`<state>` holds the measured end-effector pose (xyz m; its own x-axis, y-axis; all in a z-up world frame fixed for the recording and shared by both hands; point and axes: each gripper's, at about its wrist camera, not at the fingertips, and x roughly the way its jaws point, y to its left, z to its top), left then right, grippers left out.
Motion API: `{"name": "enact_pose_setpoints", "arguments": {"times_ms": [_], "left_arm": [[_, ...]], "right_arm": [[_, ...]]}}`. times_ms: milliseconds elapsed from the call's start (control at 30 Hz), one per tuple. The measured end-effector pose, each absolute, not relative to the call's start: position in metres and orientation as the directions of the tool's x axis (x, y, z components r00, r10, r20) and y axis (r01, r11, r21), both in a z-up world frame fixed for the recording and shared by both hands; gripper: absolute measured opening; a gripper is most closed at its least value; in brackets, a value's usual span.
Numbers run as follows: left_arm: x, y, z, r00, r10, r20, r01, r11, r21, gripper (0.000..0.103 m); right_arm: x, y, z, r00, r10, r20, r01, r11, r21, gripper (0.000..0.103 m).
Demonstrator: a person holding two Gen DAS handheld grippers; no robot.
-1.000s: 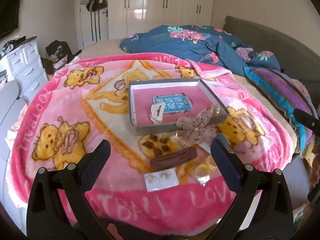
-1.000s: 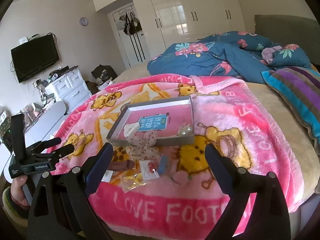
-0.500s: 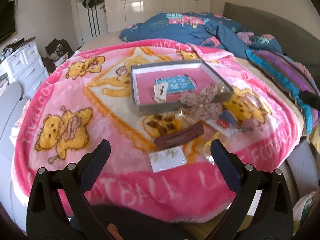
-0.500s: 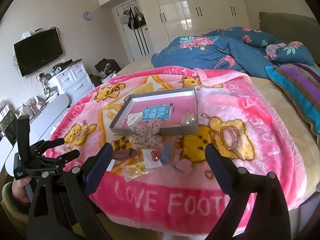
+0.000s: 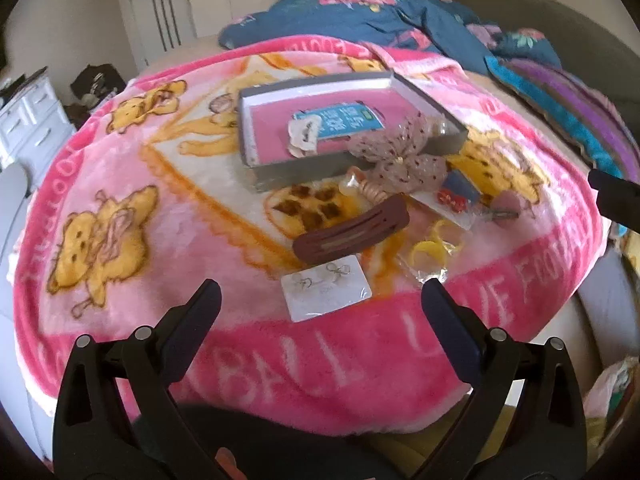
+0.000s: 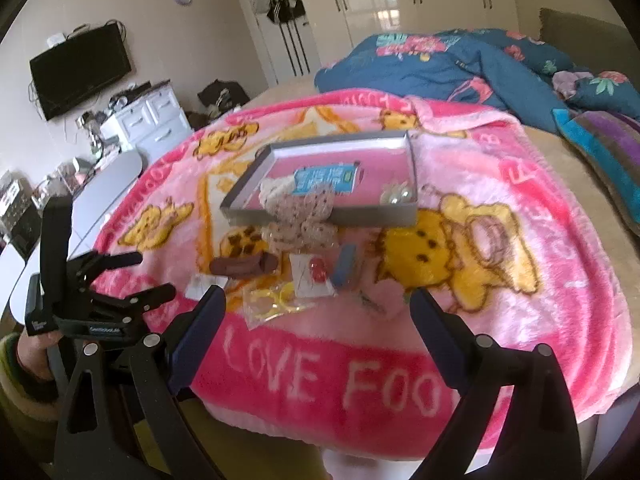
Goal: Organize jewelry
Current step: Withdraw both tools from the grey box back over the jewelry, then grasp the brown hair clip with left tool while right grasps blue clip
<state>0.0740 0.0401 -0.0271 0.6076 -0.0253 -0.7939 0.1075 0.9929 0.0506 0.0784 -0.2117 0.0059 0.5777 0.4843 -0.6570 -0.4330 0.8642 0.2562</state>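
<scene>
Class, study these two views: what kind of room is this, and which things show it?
Most likely a bedroom: the jewelry lies on a pink blanket over a bed, with a rumpled blue duvet behind, tall white wardrobes and a wall-mounted TV.

1. The lace bow (image 5: 400, 156) covers part of the gray box (image 5: 276, 176) front wall and the box's right front corner in the left wrist view.
2. The print on the blue card (image 5: 340, 120) in the box is too blurred to read.
3. The right tool (image 5: 612, 200) is cut off by the right edge of the left wrist view; only a dark tip shows.
4. The earrings on the white card (image 5: 326, 290) are too small to make out in detail.
5. The contents of the clear bag (image 6: 272, 300) beyond its yellow rings cannot be told.
</scene>
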Motion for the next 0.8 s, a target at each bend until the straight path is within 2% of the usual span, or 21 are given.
{"name": "enact_pose_setpoints", "arguments": {"times_ms": [400, 600, 667, 800], "left_arm": [[0.139, 0.020, -0.056, 0.532, 0.018, -0.846, 0.254, 0.950, 0.180, 0.094], [0.157, 0.019, -0.073, 0.489, 0.018, -0.872, 0.313, 0.930, 0.195, 0.090], [0.159, 0.019, -0.077, 0.469, -0.007, -0.883, 0.327, 0.930, 0.166, 0.085], [0.163, 0.015, -0.082, 0.462, -0.029, -0.887, 0.358, 0.921, 0.156, 0.079]], "right_arm": [[0.112, -0.211, -0.020, 0.540, 0.462, -0.703, -0.395, 0.877, 0.273, 0.092], [0.142, -0.205, -0.028, 0.516, 0.456, -0.725, -0.387, 0.879, 0.278, 0.092], [0.156, -0.200, -0.033, 0.501, 0.457, -0.735, -0.385, 0.878, 0.284, 0.089], [0.185, -0.188, -0.053, 0.421, 0.475, -0.773, -0.376, 0.867, 0.327, 0.073]]}}
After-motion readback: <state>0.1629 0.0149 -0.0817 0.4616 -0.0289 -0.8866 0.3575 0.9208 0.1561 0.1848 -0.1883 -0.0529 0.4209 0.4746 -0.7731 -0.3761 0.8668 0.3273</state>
